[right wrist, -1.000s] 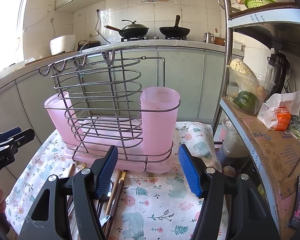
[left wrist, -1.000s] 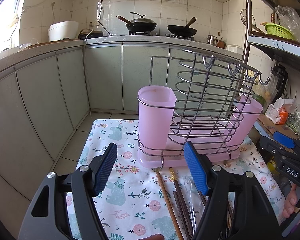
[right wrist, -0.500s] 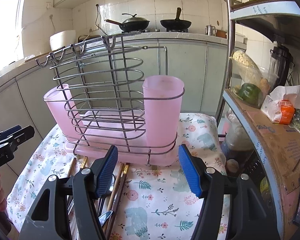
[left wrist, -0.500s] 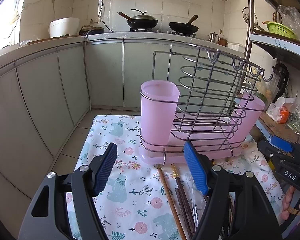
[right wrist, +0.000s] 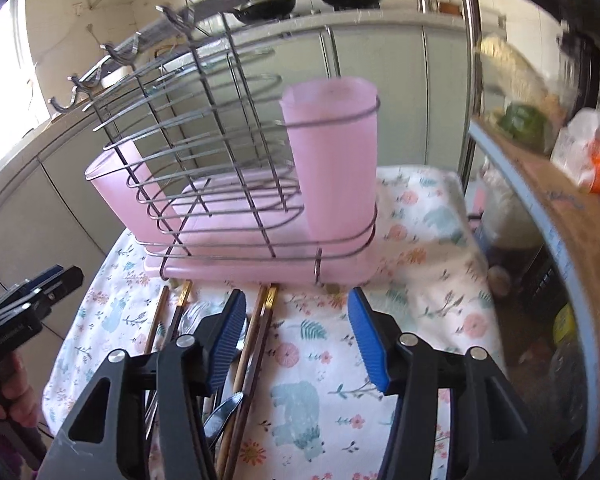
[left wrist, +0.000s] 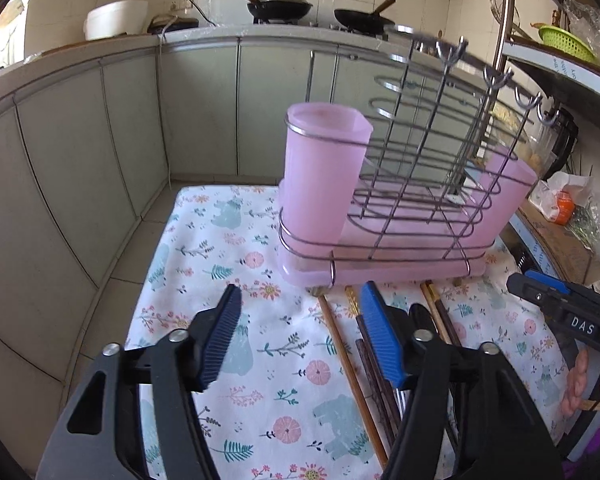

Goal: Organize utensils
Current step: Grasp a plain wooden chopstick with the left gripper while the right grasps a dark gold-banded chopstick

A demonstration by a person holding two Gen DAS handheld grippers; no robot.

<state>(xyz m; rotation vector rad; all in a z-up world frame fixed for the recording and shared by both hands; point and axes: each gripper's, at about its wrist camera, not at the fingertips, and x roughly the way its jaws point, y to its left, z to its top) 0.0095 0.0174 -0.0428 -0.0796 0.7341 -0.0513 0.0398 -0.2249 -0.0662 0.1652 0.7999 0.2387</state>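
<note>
Ahead of both sets of fingers stands the wire rack (left wrist: 400, 200) with its pink cups (left wrist: 320, 176), ready to receive. Chopsticks (right wrist: 256, 344) and spoons lie loose on the cloth (left wrist: 236, 264), under your inner fingers. Your left gripper (left wrist: 300, 340) and right gripper (right wrist: 296, 344) are closing, nothing between them.

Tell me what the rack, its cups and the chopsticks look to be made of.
Rack: shiny metal wire, glinting, probably steel. Cups: matte translucent pink plastic, light showing through. Chopsticks: likely wood, brown; some carry gold-coloured tips, possibly metal.
</note>
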